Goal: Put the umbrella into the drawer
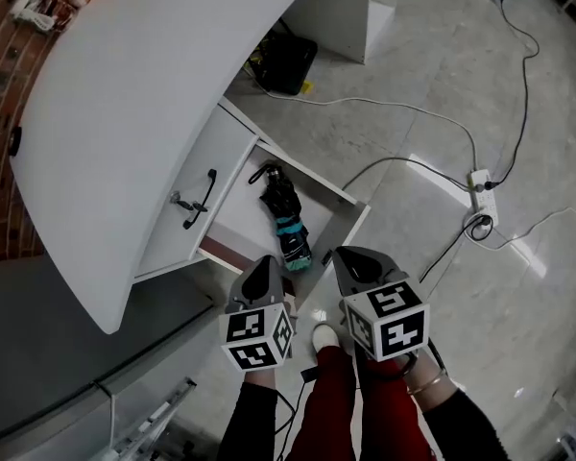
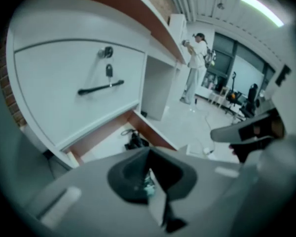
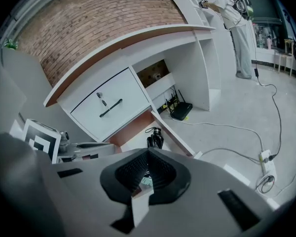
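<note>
The folded umbrella point(image 1: 286, 217), black with teal bands, lies inside the open bottom drawer point(image 1: 240, 227) of the white cabinet. It also shows in the left gripper view as the umbrella point(image 2: 134, 140) and in the right gripper view as the umbrella point(image 3: 155, 138). My left gripper point(image 1: 266, 261) hovers above the drawer's near end, jaws together with nothing between them point(image 2: 149, 150). My right gripper point(image 1: 342, 254) hangs beside it to the right, over the drawer's front corner, its jaws point(image 3: 148, 153) likewise closed and empty. Neither touches the umbrella.
Above the open drawer is a closed drawer front with a black handle point(image 1: 201, 200) and a key. A power strip point(image 1: 480, 196) and cables lie on the floor to the right. A black box point(image 1: 286, 63) sits under the desk. A person point(image 3: 232, 19) stands far off.
</note>
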